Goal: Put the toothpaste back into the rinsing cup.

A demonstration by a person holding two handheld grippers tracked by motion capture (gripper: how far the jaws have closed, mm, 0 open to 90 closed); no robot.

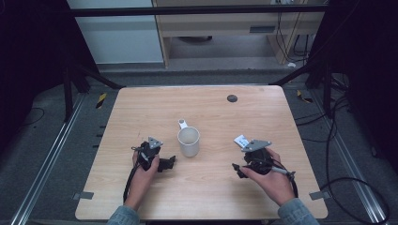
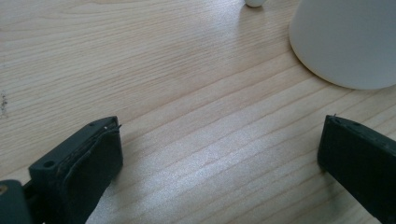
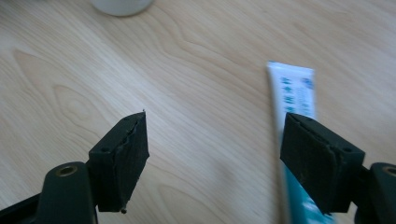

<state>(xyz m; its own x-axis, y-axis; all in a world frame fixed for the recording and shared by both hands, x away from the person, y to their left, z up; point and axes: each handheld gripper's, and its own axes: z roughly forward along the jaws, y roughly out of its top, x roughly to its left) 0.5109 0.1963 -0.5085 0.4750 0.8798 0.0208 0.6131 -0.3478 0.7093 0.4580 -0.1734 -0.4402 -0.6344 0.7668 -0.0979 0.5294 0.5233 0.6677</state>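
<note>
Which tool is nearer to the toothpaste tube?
Right. The right tool hangs open just over the toothpaste tube, one jaw above its body. The left tool sits across the table, left of the white mug.

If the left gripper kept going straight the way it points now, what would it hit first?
Probably the white mug: the left gripper, jaws open and empty, points over bare table toward it, though the mug sits slightly off-centre.

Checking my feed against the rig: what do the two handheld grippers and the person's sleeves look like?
Both the left gripper and right gripper are black, each topped by a grey three-cornered plate and trailing a black cable. Their jaws are blocky with dark pads. The sleeves are grey-blue.
</note>
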